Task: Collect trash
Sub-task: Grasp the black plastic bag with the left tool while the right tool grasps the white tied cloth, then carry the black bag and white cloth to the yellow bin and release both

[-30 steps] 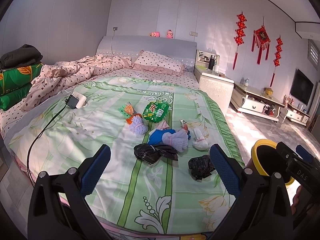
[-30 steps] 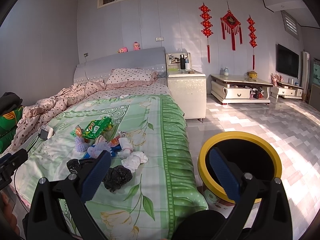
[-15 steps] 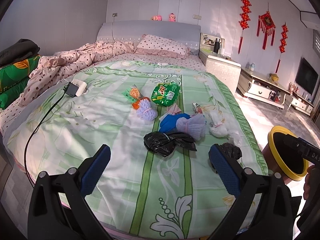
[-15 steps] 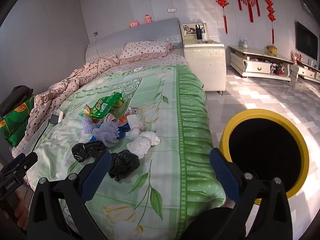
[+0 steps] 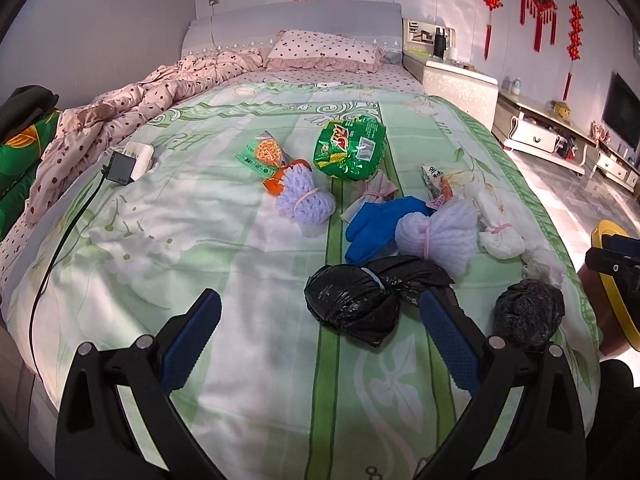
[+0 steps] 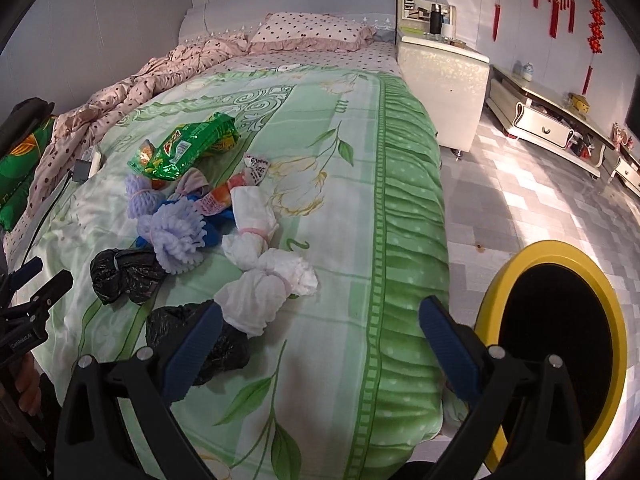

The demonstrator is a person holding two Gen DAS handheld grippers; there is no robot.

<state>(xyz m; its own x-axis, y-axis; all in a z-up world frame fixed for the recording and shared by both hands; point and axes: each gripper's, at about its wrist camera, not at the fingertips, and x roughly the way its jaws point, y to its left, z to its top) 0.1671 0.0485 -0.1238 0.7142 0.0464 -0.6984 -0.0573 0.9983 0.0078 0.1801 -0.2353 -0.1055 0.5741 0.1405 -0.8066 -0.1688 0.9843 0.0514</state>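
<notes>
- Both jaws stand spread and empty; left gripper (image 5: 320, 328) and right gripper (image 6: 320, 332) have dropped closer over the bed (image 6: 360, 208).
- Black bag (image 5: 352, 304) now sits just ahead between my left jaws.
- Trash bin (image 6: 560, 344) waits right of my right jaws; collecting can begin.

Bright sunlight from the right, dappled floor (image 6: 520, 184) glare, sharp focus, heavy fisheye curvature, dark corners

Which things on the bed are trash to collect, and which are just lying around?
For the job:
black bags
green snack packet
tied white bundles
purple mesh bundles
blue glove
yellow-rimmed bin

Just lying about:
charger and cable
polka-dot pillow
crumpled quilt
</notes>
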